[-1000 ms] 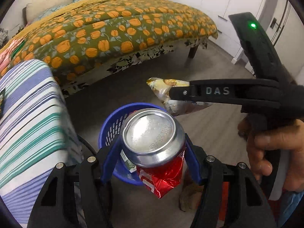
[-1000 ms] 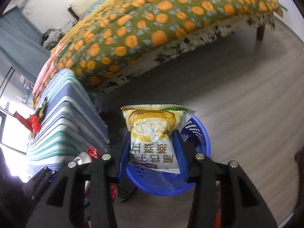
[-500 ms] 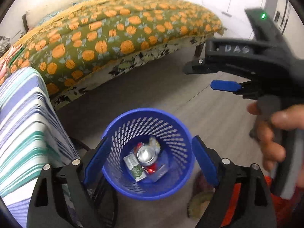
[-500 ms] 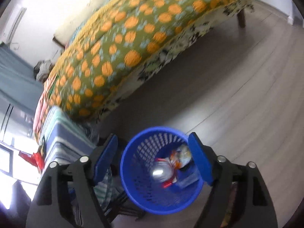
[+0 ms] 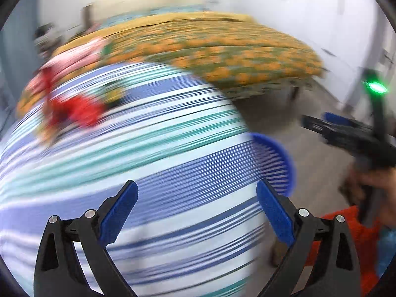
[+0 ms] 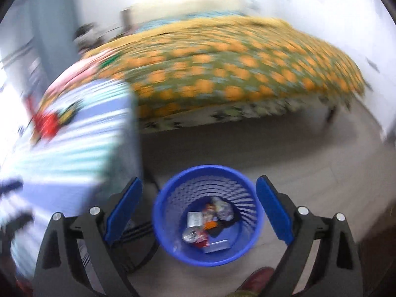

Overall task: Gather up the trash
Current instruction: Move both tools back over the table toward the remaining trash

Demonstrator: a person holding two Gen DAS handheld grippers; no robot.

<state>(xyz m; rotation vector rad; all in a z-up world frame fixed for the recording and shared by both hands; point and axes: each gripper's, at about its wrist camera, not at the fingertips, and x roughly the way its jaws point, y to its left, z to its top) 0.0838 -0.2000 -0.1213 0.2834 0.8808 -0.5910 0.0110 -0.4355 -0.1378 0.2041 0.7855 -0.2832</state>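
Observation:
The blue mesh bin [image 6: 206,215] stands on the floor below my right gripper [image 6: 199,195], whose jaws are opening with nothing between them. A crushed can [image 6: 190,234] and several wrappers [image 6: 217,210] lie in the bin's bottom. My left gripper [image 5: 196,196] hangs over the striped cloth [image 5: 148,160], its jaws opening and empty. In the left wrist view only the bin's rim [image 5: 279,160] shows at the cloth's right edge. A blurred red wrapper [image 5: 76,111] lies on the cloth, also in the right wrist view as a red wrapper [image 6: 47,125]. The right gripper [image 5: 341,131] appears at far right.
A bed with an orange-flowered cover [image 6: 235,74] fills the background. The striped cloth surface [image 6: 64,143] stands left of the bin. Grey floor [image 6: 309,153] lies between bin and bed. A hand [image 5: 376,183] holds the right tool. Both views are motion-blurred.
Both grippers let go: the can and the snack packet dropped into the bin. The left gripper then swung left over the striped cloth; the right one drew back from the bin.

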